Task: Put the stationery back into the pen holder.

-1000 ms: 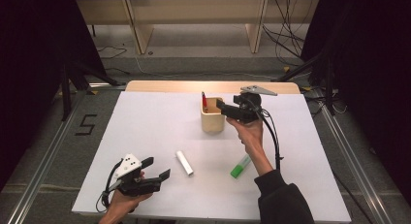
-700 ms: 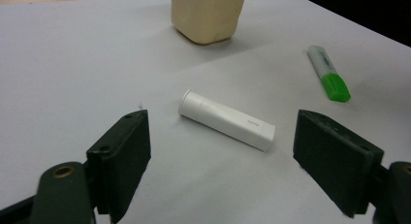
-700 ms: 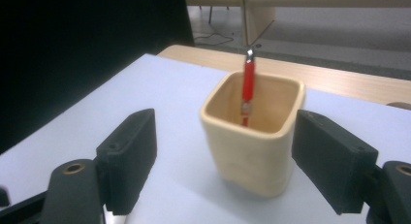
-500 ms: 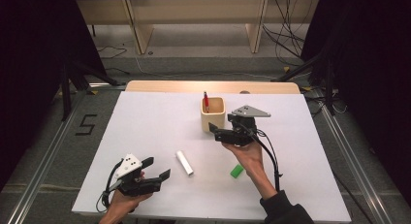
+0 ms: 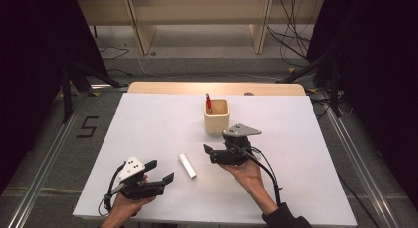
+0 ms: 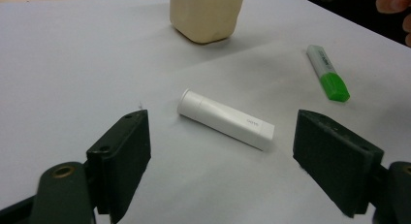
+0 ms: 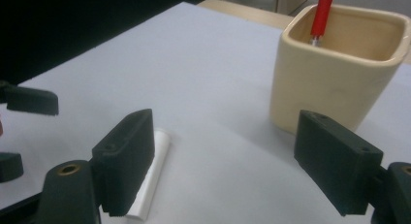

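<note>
White tabletop (image 5: 148,124), dim room behind. White tube (image 5: 187,165) lies near the front edge, long axis slanting front-right to back-left, between left gripper (image 5: 160,171) and right gripper (image 5: 207,153) (both wide, empty); right looks slightly nearer.

Beyond my right gripper (image 5: 209,152) I see a white table (image 5: 148,129), then wooden shelving (image 5: 197,20) on grey floor (image 5: 197,65) (cables (image 5: 291,35) lie there), dark curtains (image 5: 34,65) at both sides.
</note>
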